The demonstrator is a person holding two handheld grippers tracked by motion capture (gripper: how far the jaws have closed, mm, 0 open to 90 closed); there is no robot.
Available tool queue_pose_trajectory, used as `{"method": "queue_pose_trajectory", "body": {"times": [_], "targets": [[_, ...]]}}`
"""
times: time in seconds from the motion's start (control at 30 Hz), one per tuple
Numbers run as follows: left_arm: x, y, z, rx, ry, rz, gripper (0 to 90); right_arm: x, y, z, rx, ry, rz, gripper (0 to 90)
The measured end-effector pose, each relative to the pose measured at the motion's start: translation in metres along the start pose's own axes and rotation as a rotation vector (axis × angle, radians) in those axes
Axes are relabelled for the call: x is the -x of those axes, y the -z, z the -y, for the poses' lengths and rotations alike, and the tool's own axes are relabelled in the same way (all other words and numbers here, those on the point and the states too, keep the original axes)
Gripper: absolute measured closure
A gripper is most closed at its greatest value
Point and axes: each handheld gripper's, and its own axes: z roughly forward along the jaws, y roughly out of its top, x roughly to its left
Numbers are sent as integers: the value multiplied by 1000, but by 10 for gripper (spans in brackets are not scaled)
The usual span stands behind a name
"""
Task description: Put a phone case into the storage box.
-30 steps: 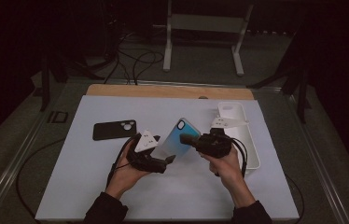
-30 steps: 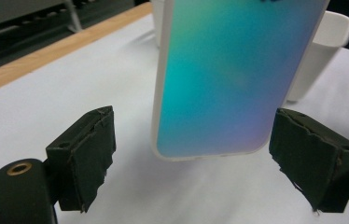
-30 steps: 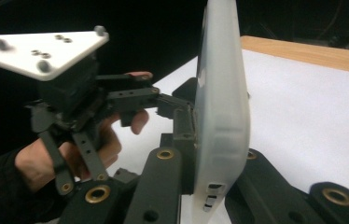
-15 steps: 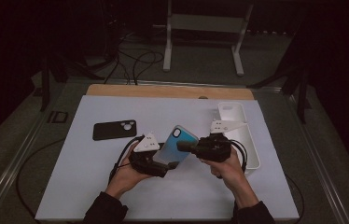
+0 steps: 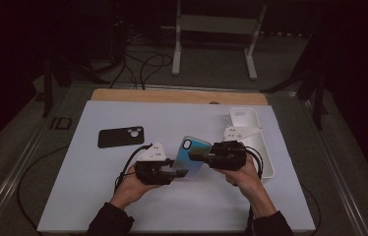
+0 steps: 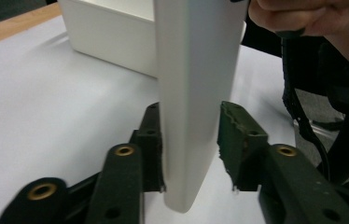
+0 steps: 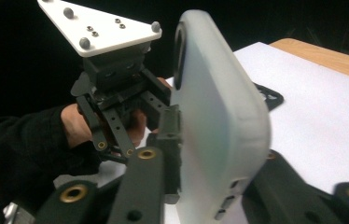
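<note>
right claw (image 5: 198, 156): I've got it clamped on the phone case (image 5: 188, 157)
left claw (image 5: 176, 173): loose around case's lower end, gap on one side
case: held above the desk (image 5: 98, 187)

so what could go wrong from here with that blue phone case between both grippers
1. In the left gripper view, the left gripper shows a gap at one pad beside the frosted blue phone case; releasing the right gripper now might drop it.
2. Opposing pulls could twist the soft case.
3. The white plastic tray sits close; a swing may hit it.

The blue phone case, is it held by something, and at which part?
Yes. The right tongs grip the blue phone case at one long side; the left tongs straddle its bottom end, one jaw apart.
</note>
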Motion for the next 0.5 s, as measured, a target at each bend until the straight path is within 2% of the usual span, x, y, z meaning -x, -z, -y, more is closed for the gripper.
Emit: {"method": "queue_pose_trajectory", "body": {"times": [0.1, 0.2, 0.27, 0.33, 0.5], "targets": [[0, 0, 0, 5, -3, 12, 723, -1, 0, 0, -4, 16, 21, 633], [3, -1, 0, -1, -24, 17, 791, -2, -1, 0, -8, 34, 26, 504], [5, -2, 0, -5, -38, 15, 804, -5, -3, -1, -18, 45, 37, 433], [5, -2, 0, -9, -39, -9, 806, -7, -6, -1, -41, 54, 77, 353], [3, 1, 0, 3, -22, -46, 808, -8, -7, -1, -55, 28, 141, 199]]}}
